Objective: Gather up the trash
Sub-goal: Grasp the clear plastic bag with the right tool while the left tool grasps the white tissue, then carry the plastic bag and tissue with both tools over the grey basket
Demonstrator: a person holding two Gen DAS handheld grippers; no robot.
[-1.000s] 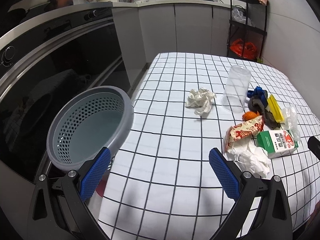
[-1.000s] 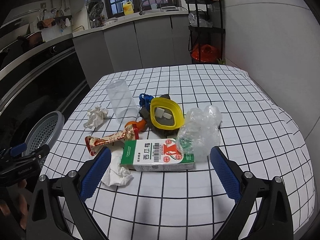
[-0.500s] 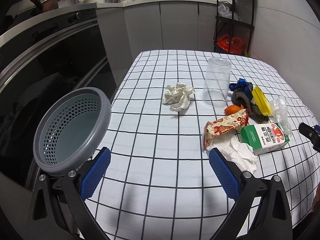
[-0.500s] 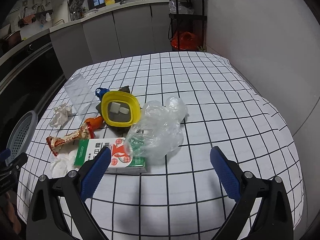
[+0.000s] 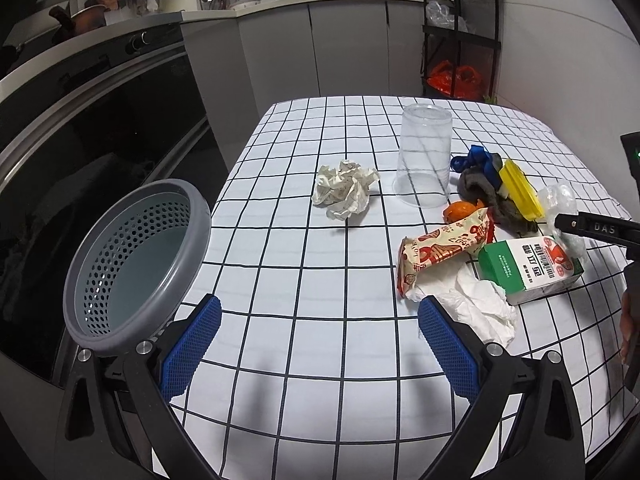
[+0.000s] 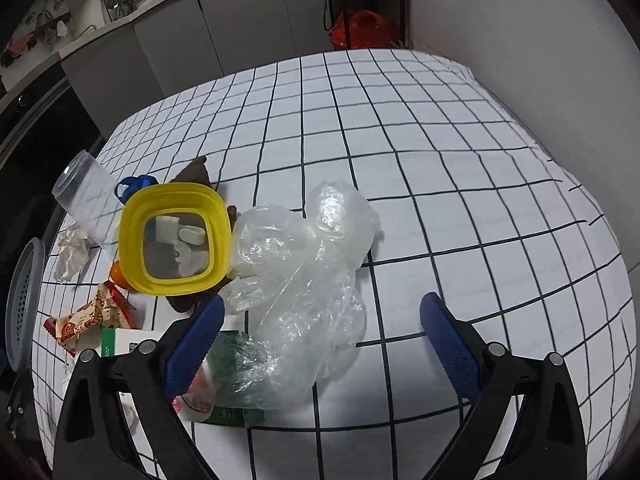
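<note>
Right tongs (image 6: 320,344): spread wide, empty, poised above the near edge of the trash pile. Crumpled clear plastic bag (image 6: 308,280) lies directly ahead and partly between the blue pads, closer to the left pad; its long axis runs away from the tongs, ahead and slightly right. Bag overlaps the green-and-white carton (image 6: 224,400), which sits below the left pad. Judgement: the bag is the nearest piece, and the right tongs are the nearer of the two to it.

Ahead-left of right tongs: yellow-rimmed lid (image 6: 176,240) on a dark cloth, clear plastic cup (image 6: 86,200) lying beyond it, red-and-white snack wrapper (image 6: 88,316) to the far left.

Ahead-right of right tongs: bare gridded counter (image 6: 460,200), open room up to the wall-side edge.

Left tongs (image 5: 316,344): spread wide, empty, over bare cloth. White tissue (image 5: 476,312) just beside the right pad. Ball of crumpled paper (image 5: 344,188) well ahead, standing alone. Grey perforated basket (image 5: 136,264) close on the left, beyond the counter's left edge, mouth tilted toward the tongs.

Judgement: clear lane across open cloth from pile to basket; the pile is crowded, so closing on the bag may drag the carton.
</note>
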